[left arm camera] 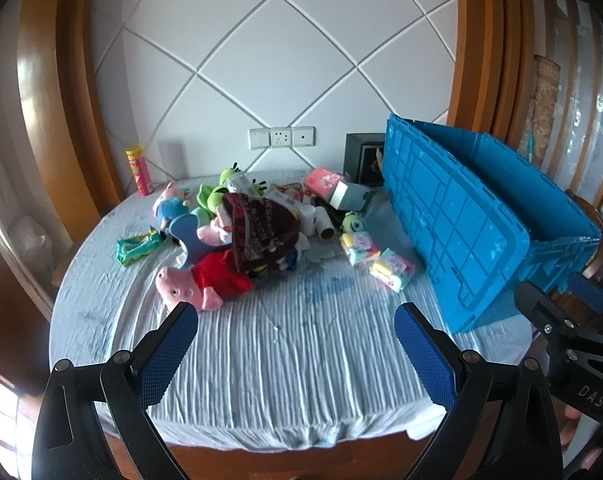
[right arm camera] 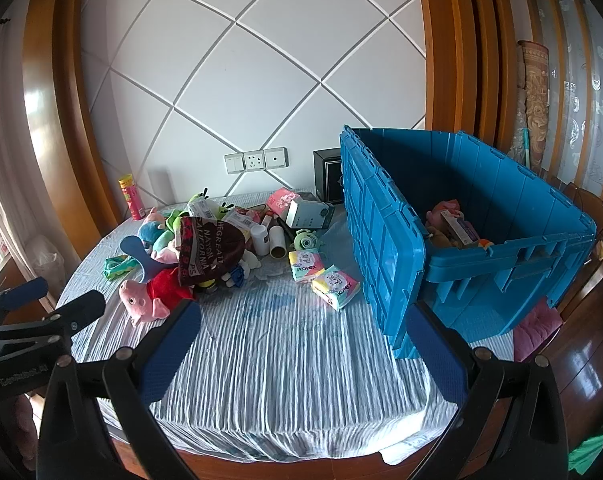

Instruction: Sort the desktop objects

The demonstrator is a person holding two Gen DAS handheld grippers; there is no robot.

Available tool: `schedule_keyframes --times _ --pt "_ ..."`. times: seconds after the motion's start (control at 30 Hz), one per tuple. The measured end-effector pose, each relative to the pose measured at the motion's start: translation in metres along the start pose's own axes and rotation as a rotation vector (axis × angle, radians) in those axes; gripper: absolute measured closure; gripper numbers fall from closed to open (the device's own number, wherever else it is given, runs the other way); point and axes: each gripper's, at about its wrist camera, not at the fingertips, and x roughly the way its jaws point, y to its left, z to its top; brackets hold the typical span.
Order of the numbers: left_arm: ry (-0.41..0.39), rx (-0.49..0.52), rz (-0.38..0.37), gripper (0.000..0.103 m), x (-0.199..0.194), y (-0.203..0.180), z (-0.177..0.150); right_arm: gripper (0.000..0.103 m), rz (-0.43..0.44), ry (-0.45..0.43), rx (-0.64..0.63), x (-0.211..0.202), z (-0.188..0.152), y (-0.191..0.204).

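Standing at the far left edge of the desk point(right arm camera: 285, 360), a red and yellow tube point(right arm camera: 131, 197) rises upright by the wall. Next comes a green packet point(left arm camera: 138, 245), then the heap of toys: a pink pig plush point(right arm camera: 153, 300) in red nearest the front, a brown knit cap point(right arm camera: 211, 254) draped over the pile (lettering legible on it), a green plush point(left arm camera: 211, 198) behind. Two pastel packs point(right arm camera: 323, 276) lie just beside each other between the heap and the blue crate point(right arm camera: 385, 248), whose lid hangs open down its near side; a few toys already lie inside. Both tools hover over the bare striped cloth at the front, well apart from everything: the left tool point(left arm camera: 297, 336) with its fingers spread wide and empty, the right tool point(right arm camera: 303, 336) likewise spread and empty.
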Motion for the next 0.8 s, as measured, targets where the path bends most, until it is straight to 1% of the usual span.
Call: schedule_keyframes --times 0.23,0.8 --pt "-0.004 -0.001 -0.019 0.003 0.0032 -0.0024 -0.0002 0.000 0.003 0.000 0.001 -0.0014 0.0000 -0.0021" --pt "-0.002 0.000 -0.014 0.003 0.0007 -0.0040 0.0027 0.000 -0.003 0.000 -0.011 0.0005 0.0007 0.0011"
